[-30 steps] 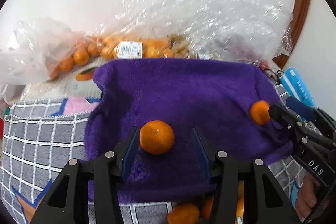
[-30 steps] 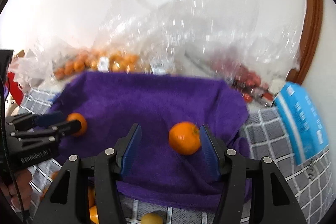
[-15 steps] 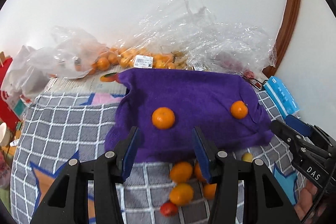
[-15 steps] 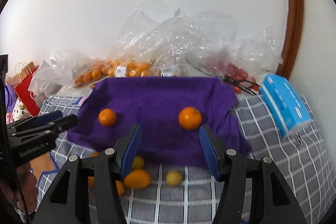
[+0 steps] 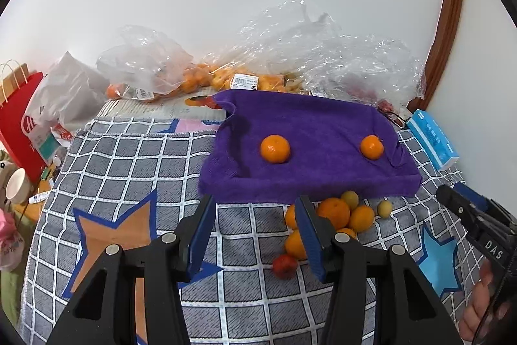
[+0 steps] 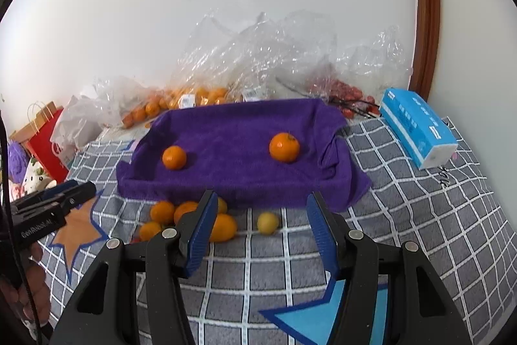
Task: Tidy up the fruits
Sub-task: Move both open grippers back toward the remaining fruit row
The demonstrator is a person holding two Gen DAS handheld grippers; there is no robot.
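Observation:
Two oranges lie apart on a purple towel [image 5: 310,118] [image 6: 232,131] draped over a tray: one on the left [image 5: 275,148] [image 6: 174,157], one on the right [image 5: 371,146] [image 6: 284,147]. In front of the towel a loose heap of oranges [image 5: 332,212] [image 6: 161,211], a small yellow fruit [image 5: 384,208] [image 6: 268,223] and a small red fruit [image 5: 285,266] rest on the checked cloth. My left gripper [image 5: 253,235] [image 6: 87,191] hovers open and empty over the cloth, short of the towel. My right gripper [image 6: 261,231] [image 5: 447,194] is open too, with nothing between its fingers.
Clear plastic bags [image 5: 316,54] [image 6: 258,54] with oranges and red fruit are heaped against the wall behind the towel. A blue tissue pack [image 5: 431,139] [image 6: 416,126] lies at the right. A red paper bag [image 5: 19,125] [image 6: 42,131] stands at the left edge. A brown door frame [image 6: 426,8] rises at right.
Both grippers have drawn back from the towel and risen a little, leaving an orange each on it. The loose fruit in front of the towel has come into view.

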